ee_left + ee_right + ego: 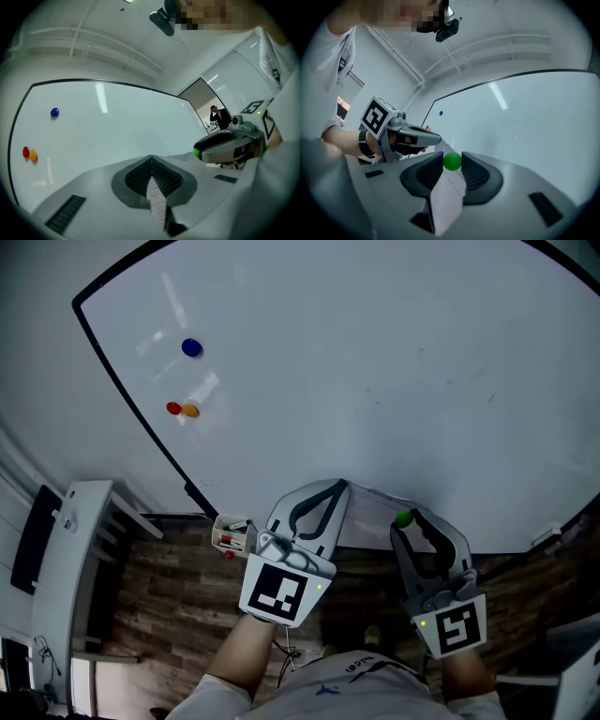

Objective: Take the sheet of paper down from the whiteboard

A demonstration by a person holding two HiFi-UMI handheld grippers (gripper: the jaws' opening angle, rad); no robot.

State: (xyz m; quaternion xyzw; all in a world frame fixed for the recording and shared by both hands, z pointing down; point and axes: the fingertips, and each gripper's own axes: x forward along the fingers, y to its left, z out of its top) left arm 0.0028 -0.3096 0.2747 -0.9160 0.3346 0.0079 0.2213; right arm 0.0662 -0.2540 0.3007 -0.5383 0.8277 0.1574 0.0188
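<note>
Thin printed paper held low at the bottom edge of the glossy whiteboard, pinched edge-on in the left hand-held gripper, ribbed grey pads fully together on it. Also running through the right hand-held gripper, jaws wide yet clamped on a round green magnet against the sheet. Higher on the board, small domed blue magnet, red magnet and orange magnet.

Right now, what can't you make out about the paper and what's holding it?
- Print on the sheet of paper: too small, blurred, both gripper views.
- Sheet's full outline: head view, left gripper and right gripper cover part.
- Whether the green magnet touches the sheet: right gripper view, contact hidden behind the magnet.
</note>
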